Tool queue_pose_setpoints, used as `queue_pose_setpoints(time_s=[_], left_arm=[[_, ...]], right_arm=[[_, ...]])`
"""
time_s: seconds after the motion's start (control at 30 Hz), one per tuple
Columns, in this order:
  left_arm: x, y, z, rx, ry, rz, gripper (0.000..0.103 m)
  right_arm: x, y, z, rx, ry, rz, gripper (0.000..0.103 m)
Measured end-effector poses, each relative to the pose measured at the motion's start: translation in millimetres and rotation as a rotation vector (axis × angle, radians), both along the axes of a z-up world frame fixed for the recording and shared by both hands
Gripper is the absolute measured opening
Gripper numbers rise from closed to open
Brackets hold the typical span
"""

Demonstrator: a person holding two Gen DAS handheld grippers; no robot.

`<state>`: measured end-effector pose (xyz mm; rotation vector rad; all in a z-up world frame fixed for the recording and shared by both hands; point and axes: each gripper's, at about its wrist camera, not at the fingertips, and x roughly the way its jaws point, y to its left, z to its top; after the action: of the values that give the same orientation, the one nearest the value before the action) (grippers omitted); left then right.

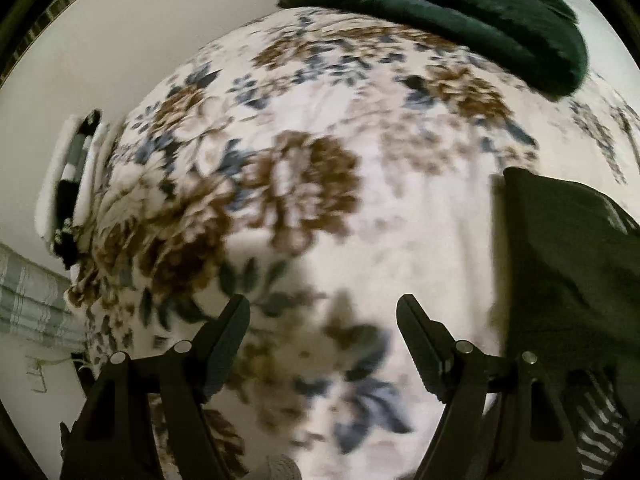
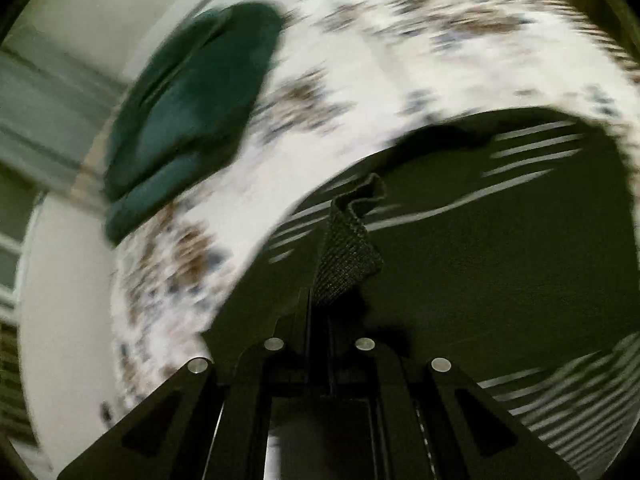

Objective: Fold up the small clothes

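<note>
The right wrist view is very blurry, so the flowers on the white floral bed cover (image 2: 360, 92) look like smears. The right gripper (image 2: 320, 304) has its two black fingers pressed together, pinching a fold of the dark knitted garment with thin white stripes (image 2: 500, 264). A little tongue of the rough, woven cloth (image 2: 352, 240) sticks up past the fingertips and curls over at the top. The rest of the garment spreads wide on the bed cover to the right, and its far right side is cut off by the round edge of the lens. A soft dark green folded cloth (image 2: 192, 112) lies further up on the left, well apart from the garment.

The left wrist view is clearer. The left gripper (image 1: 322, 316) has its fingers spread wide with nothing between them, above the brown and blue flowers. Only a flat corner of the garment (image 1: 568, 264) shows here, on the right, with stripes low down. The green cloth (image 1: 460, 12) looks thick and fluffy at the top. A white thing with a black middle (image 1: 72, 184) sits at the left edge; it may be a bag or a shoe, but it is too blurred to tell.
</note>
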<state>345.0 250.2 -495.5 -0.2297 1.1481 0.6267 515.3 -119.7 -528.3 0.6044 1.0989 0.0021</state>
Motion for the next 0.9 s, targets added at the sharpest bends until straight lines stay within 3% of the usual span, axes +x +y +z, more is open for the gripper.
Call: queue_pose_setpoints(time_s=[0.17, 0.3, 0.37, 0.47, 0.5, 0.63, 0.8, 0.9], left_arm=[[29.3, -49.2, 1.6, -0.016, -0.013, -0.091, 0.074], [60.0, -92.7, -4.5, -0.012, -0.006, -0.185, 0.075], [77.2, -113.7, -8.9, 0.007, 0.0, -0.239, 0.075], [103.2, -136.0, -15.1, 0.033, 0.016, -0.306, 0.075], [111.0, -141.4, -16.4, 0.04, 0.02, -0.323, 0.075], [136.4, -156.5, -18.8, 0.08, 0.014, -0.371, 0.075], [152.9, -154.8, -30.1, 0.103, 0.036, -0.374, 0.075], [152.7, -147.5, -37.9, 0.084, 0.054, -0.34, 0.075]], right_arm=[[-22.6, -115.5, -24.8, -0.172, 0.054, -0.155, 0.006], [-44.0, -188.4, -63.2, -0.195, 0.146, -0.247, 0.006], [-48.8, -212.0, -87.1, -0.135, 0.213, -0.235, 0.009], [-58.5, -236.4, -102.2, -0.02, 0.26, -0.269, 0.042], [-63.4, -244.1, -99.5, -0.001, 0.242, -0.29, 0.044], [-68.3, -267.9, -84.5, 0.012, 0.186, -0.337, 0.044], [-28.0, -260.6, -83.8, -0.008, 0.182, -0.222, 0.044], [-4.5, -237.8, -90.4, -0.106, 0.228, -0.162, 0.044]])
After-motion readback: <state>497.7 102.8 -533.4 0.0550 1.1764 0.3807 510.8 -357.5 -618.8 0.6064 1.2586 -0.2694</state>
